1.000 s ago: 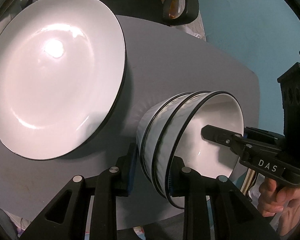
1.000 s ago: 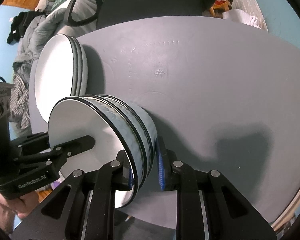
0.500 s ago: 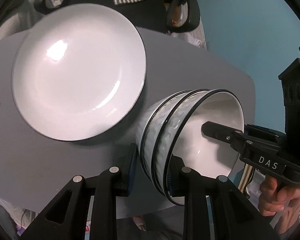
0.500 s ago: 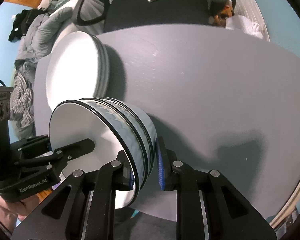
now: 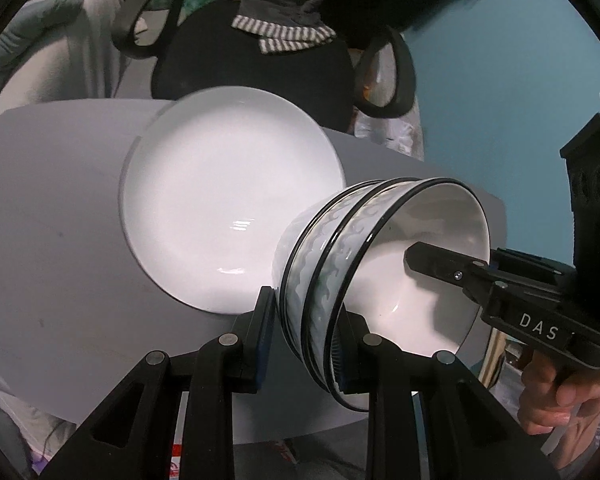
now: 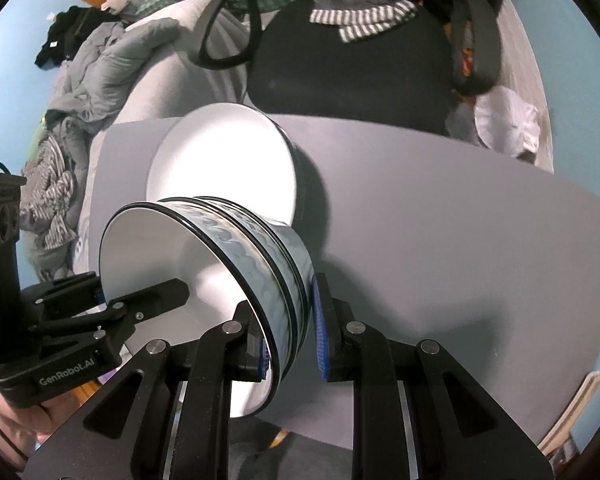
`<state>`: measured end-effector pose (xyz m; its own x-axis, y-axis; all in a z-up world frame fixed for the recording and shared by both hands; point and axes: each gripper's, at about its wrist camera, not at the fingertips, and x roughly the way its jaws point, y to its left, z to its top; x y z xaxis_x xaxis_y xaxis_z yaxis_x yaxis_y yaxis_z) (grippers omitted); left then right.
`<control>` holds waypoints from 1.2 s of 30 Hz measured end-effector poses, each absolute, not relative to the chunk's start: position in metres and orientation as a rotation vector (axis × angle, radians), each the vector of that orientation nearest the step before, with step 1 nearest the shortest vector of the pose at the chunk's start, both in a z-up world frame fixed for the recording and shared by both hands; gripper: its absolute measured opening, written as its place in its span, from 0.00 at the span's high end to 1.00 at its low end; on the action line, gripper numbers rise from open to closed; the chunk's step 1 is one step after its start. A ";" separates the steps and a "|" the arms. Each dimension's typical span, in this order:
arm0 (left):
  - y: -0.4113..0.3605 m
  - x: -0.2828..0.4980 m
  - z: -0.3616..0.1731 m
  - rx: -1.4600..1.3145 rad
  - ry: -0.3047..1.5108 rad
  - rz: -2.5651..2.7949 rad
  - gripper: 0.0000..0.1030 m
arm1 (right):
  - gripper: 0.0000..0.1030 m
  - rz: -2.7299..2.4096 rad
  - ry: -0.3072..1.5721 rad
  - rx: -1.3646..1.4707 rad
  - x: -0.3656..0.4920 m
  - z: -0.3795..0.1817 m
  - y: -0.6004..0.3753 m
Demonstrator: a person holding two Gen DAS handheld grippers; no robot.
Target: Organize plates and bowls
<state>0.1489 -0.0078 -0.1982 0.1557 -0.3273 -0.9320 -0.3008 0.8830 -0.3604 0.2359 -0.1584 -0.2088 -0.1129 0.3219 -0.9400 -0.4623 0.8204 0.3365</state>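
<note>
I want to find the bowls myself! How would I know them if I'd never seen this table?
Start at the grey table, where a stack of plain white plates lies flat. Just beside the plates, lifted off the table, is a stack of nested bowls, gripped on opposite rims by the left tool and right tool. Only the bowls have deep sides with wavy blue-grey bands.

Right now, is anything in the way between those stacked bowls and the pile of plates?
Nothing visible. The stack of bowls hangs off the grey table, pinched at opposite rims by the left tongs and right tongs, beside the stack of plates. The top plate is bare, and no object lies between them.
</note>
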 end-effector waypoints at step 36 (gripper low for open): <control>0.057 0.178 -0.219 -0.453 1.378 0.124 0.48 | 0.55 0.638 1.530 -0.229 0.260 -0.236 -0.066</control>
<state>0.1783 0.0569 -0.2188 0.2004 -0.1756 -0.9639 -0.3454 0.9080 -0.2372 0.2602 -0.0658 -0.2356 -0.0821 0.2411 -0.9670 -0.5169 0.8193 0.2481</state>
